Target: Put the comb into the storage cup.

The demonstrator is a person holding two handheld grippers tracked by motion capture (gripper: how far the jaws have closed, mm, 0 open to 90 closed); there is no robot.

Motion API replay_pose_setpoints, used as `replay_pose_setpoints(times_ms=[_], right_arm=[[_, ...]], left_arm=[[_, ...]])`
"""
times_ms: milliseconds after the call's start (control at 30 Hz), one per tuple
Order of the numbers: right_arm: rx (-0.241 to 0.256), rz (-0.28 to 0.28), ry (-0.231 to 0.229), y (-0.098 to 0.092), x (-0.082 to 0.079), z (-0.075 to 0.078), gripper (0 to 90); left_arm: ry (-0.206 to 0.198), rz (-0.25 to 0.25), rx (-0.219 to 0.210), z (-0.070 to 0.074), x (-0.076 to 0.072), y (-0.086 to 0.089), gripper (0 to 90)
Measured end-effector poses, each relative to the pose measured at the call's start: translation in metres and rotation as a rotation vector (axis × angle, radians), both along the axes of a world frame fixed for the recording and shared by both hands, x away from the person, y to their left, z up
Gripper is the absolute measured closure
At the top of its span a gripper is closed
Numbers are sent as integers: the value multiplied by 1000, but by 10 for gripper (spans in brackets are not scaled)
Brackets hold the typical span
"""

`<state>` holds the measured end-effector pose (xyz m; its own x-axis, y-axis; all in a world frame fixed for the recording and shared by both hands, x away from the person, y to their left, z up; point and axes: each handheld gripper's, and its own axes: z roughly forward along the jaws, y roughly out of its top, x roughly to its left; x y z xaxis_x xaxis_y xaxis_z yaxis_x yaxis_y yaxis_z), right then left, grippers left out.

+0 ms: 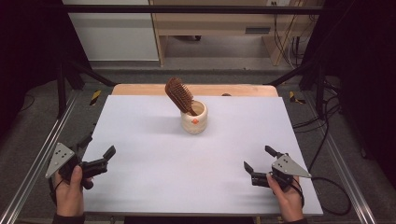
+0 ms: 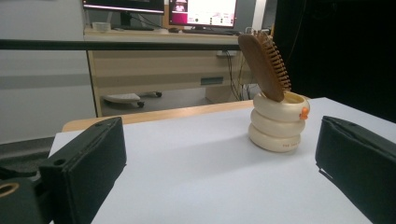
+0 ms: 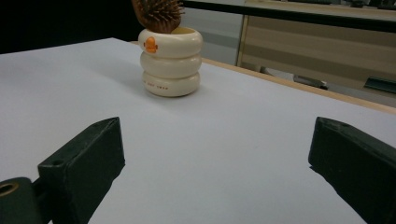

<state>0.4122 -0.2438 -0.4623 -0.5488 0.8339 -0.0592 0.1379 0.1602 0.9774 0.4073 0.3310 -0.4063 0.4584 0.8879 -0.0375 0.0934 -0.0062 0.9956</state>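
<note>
A cream ribbed cup (image 1: 194, 117) (image 2: 278, 123) (image 3: 170, 63) with a small orange mark stands on the white table (image 1: 154, 172), towards the back middle. A brown wooden hairbrush (image 1: 180, 94) (image 2: 265, 64) (image 3: 158, 14) leans in it, handle down and bristle head up, tilted to the left in the high view. My left gripper (image 1: 99, 150) (image 2: 219, 172) is open near the front left corner, well short of the cup, nothing between its jaws. My right gripper (image 1: 259, 158) (image 3: 217, 168) is open near the front right, likewise holding nothing.
The white sheet covers a wooden tabletop (image 1: 140, 89) whose far edge shows. Metal rails (image 1: 42, 154) run along both sides of the table. A desk with monitors (image 2: 201, 11) and cables stands beyond the far edge. A cable (image 1: 334, 196) trails from the right gripper.
</note>
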Motion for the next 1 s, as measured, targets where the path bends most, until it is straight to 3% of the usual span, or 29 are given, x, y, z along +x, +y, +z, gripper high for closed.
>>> replay_pose_setpoints(times_ms=[200, 333, 567, 1000], right_arm=[[15, -13, -4, -9, -1, -3, 38], [26, -28, -2, -14, -1, -5, 38], [39, -34, -4, -17, -1, -6, 38], [43, -34, 0, -17, -1, -8, 38]], left_arm=[[-19, -29, 11, -6, -3, -4, 19], [-29, -34, -4, -10, -6, -5, 19], [-23, -35, -17, -19, -7, -8, 19], [-3, -56, -1, -31, -10, -18, 17]])
